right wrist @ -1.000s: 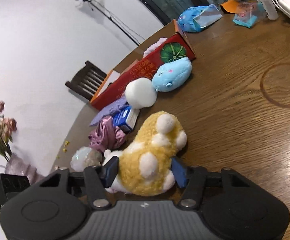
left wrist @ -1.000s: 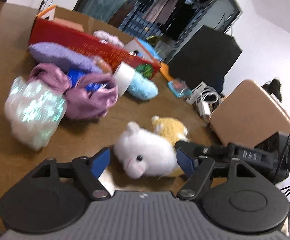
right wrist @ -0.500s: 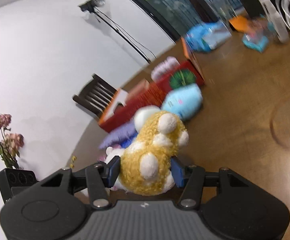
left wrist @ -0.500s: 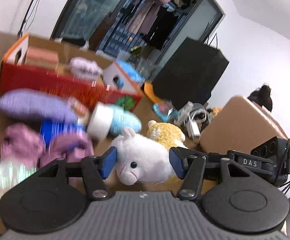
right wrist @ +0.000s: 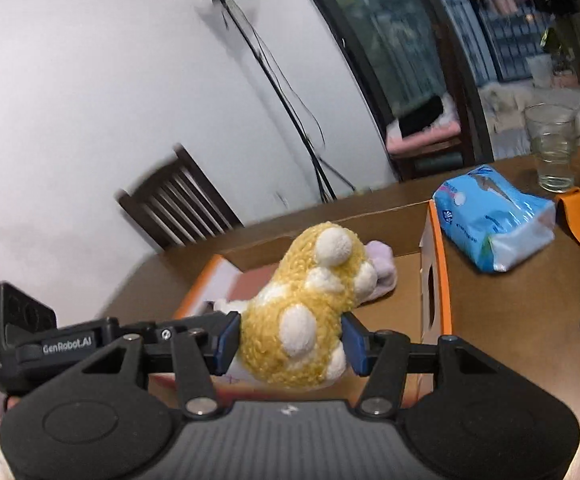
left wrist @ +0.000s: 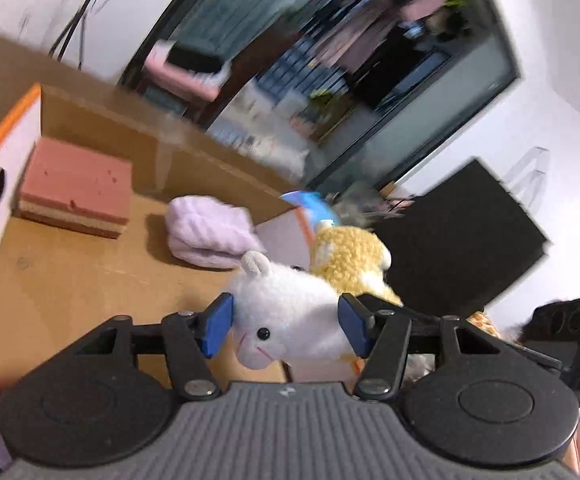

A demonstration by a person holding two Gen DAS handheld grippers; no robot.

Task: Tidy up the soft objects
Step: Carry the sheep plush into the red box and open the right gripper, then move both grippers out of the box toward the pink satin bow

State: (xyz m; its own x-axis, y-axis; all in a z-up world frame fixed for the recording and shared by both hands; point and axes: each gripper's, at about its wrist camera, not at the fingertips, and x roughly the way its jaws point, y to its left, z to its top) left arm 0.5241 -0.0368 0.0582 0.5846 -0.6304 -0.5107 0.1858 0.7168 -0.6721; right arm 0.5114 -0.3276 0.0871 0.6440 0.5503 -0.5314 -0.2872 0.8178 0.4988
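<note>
Hanging over the open cardboard box, the white plush toy sits squeezed between the blue pads of the left gripper, its face turned down toward the camera. Just beside it, the yellow plush toy is pinched the same way by the right gripper, whose jaws press into its woolly sides. Both toys are clear of the box floor, and this looks like the carry before a drop, each held by the body so that it cannot slip.

Below them in the box lie a lilac knitted bundle and a pink sponge block, well apart, with bare cardboard between where the toys could land. Outside the box's orange-edged end wall, a blue tissue pack and a drinking glass stand on the wooden table, likely not part of the sorting.
</note>
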